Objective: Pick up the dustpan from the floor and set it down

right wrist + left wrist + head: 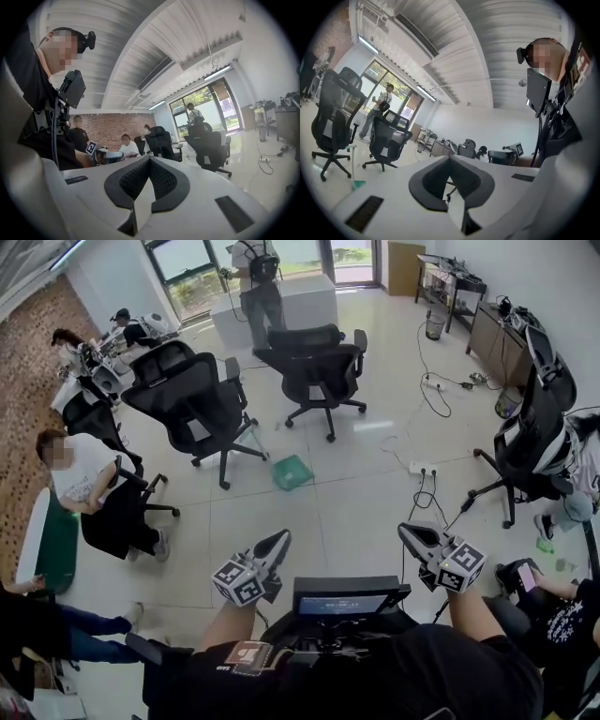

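Note:
A green dustpan [292, 472] lies on the pale tiled floor in the middle of the room, beside a black office chair [195, 401]. In the left gripper view the dustpan [358, 184] shows low at the left with its thin handle standing up. My left gripper [279, 538] is held close to the person's body, well short of the dustpan, its jaws shut on nothing [450, 159]. My right gripper [407, 531] is held at the same height to the right, with its dark pads [136, 180] pressed together and nothing between them.
A second black chair [319, 367] stands behind the dustpan and a third [534, 442] at the right. A power strip [422, 468] and cables lie on the floor to the right. People sit at the left; one person [258, 277] stands at the back by a white cabinet [305, 301].

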The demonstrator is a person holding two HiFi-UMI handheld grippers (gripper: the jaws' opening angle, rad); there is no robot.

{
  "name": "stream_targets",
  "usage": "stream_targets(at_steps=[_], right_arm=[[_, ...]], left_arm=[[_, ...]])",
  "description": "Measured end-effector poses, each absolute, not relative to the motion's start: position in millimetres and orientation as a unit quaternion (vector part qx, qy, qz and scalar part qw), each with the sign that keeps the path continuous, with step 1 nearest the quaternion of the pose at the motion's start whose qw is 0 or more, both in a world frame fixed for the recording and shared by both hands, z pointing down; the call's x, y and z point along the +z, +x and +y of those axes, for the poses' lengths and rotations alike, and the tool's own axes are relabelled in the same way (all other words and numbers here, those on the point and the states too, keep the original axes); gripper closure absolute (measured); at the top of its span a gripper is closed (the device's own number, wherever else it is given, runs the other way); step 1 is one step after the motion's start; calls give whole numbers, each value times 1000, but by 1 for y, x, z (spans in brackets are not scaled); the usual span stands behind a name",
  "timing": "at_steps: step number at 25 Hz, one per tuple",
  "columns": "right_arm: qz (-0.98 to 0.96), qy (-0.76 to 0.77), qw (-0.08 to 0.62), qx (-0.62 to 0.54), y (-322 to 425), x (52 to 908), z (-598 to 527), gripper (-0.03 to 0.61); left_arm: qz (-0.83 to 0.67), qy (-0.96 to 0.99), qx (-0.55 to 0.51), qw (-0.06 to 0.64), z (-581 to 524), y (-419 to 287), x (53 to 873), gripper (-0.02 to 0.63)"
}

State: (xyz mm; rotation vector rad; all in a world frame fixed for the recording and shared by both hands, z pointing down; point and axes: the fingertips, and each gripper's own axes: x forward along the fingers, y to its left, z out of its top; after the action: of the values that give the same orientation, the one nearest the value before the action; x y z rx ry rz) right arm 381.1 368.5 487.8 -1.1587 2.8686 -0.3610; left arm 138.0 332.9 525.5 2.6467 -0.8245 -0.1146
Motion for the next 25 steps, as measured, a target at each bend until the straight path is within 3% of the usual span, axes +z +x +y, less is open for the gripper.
stream_targets(at_steps=[6, 17, 25], right_arm=[[929, -357, 14, -94, 338, 468, 425, 569], [916, -382, 21, -121, 128, 488, 550, 569], [916, -376, 48, -131, 121, 471, 594, 569]], left_arm=[[-323, 930, -50, 167, 402, 80, 512, 603], [-320, 936, -23, 142, 537, -131, 545, 603], [-335, 933, -32, 125, 589, -145, 524, 603]])
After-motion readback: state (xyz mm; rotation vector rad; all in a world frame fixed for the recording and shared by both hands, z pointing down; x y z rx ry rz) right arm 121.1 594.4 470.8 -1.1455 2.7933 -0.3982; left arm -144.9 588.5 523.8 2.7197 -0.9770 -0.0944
